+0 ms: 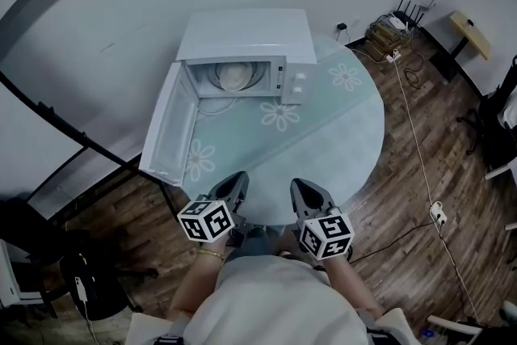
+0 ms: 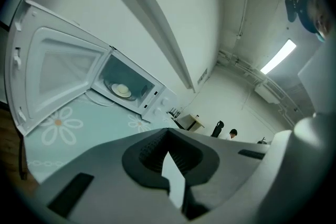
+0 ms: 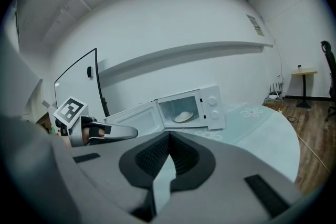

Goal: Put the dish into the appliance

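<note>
**First:** Two grippers sit in the lower middle of the head view. How do they stand?

**Second:** The left hand-held gripper (image 1: 237, 178) (image 2: 168, 131) has its jaws pressed together with nothing between them. The right hand-held gripper (image 1: 297, 184) (image 3: 169, 135) is closed the same way and is also empty. They lie side by side at the near rim of the round table (image 1: 343, 121), apart from each other.

**First:** And the dish?

**Second:** The dish (image 1: 235, 77) is a pale plate lying inside the cavity of the microwave (image 1: 246, 32). It shows in the upper middle of the head view, well apart from both grippers. It shows again in the left gripper view (image 2: 122, 90) and in the right gripper view (image 3: 182, 116), in each case inside the oven.

**First:** Is the oven shut?

**Second:** No. Its door (image 1: 168, 121) is swung wide open toward the left of the frame, reaching out past the table's edge.

**First:** Anything else on the table?

**Second:** Only a pale flower-print cloth (image 1: 280, 114), which covers it.
</note>
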{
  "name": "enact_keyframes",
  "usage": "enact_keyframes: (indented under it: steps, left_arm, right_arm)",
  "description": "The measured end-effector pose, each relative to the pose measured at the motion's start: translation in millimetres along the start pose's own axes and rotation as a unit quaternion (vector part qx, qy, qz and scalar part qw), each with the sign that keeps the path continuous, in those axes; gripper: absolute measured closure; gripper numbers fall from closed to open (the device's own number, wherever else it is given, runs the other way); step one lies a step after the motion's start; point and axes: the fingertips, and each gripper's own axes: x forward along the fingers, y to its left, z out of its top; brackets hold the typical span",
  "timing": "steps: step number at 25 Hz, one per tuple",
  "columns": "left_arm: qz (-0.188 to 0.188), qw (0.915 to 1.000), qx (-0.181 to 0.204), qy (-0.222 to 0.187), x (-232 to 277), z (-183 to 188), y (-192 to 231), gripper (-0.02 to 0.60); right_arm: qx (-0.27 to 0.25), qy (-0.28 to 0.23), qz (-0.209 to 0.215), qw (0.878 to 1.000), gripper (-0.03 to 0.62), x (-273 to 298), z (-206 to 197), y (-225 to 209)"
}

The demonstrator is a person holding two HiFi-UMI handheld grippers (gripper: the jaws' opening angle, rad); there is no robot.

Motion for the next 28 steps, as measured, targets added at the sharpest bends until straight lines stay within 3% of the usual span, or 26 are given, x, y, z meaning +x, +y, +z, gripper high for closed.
enact_keyframes:
  steps: [15,28]
  left_arm:
    - [0.027,0.9988,-0.04,-0.008,-67.6,-56.0,-17.3,0.572]
    - [0.015,0.9992,-0.033,-0.016,-68.5,-54.3,-31.0,0.572]
  right_arm:
    - [-0.018,0.018,0.027,0.999,0.589,-59.6,-29.0,20.2]
    - [-0.035,0.018,0.032,0.999,0.589,-69.4,-27.7,24.0]
